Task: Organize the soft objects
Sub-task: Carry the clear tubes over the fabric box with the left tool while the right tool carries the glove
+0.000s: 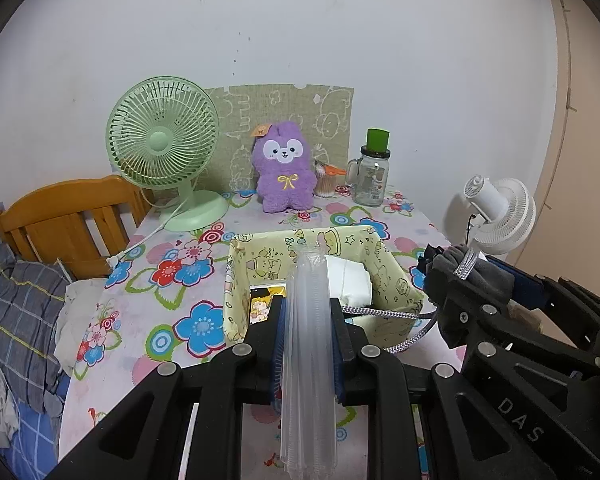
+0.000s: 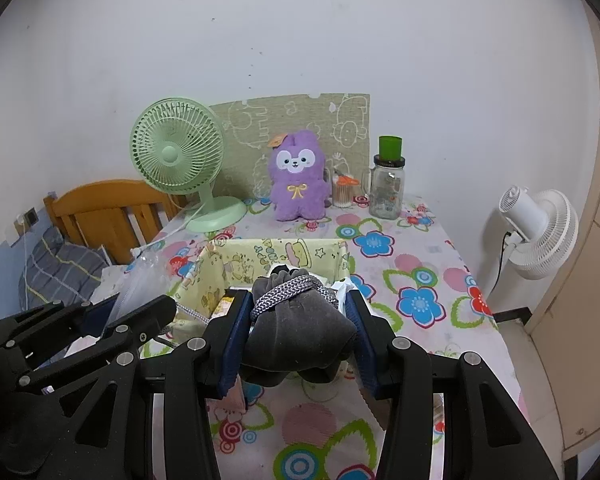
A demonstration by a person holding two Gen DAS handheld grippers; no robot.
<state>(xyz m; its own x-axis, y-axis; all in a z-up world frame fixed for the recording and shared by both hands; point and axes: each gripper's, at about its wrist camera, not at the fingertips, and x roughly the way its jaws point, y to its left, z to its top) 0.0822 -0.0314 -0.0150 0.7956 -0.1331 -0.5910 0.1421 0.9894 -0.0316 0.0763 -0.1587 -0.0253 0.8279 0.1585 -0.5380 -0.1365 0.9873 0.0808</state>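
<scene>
My left gripper (image 1: 309, 312) is shut on a clear plastic bag or sleeve (image 1: 309, 344), held upright over the near edge of the yellow cartoon-print box (image 1: 396, 276). My right gripper (image 2: 296, 308) is shut on a grey drawstring pouch (image 2: 300, 332) with a braided cord (image 2: 288, 292), just above the box (image 2: 260, 256). The pouch also shows in the left wrist view (image 1: 472, 276), its cord trailing toward the box. The box holds a white folded item (image 1: 350, 280) and a printed packet (image 1: 260, 300). A purple plush toy (image 1: 285, 166) stands at the back.
On the floral tablecloth (image 1: 172, 312) stand a green desk fan (image 1: 162, 140) at back left, a glass jar with a green cap (image 1: 370, 172) and a cotton-swab holder (image 1: 326, 180). A white fan (image 2: 540, 232) stands right. A wooden bed headboard (image 1: 60, 224) is left.
</scene>
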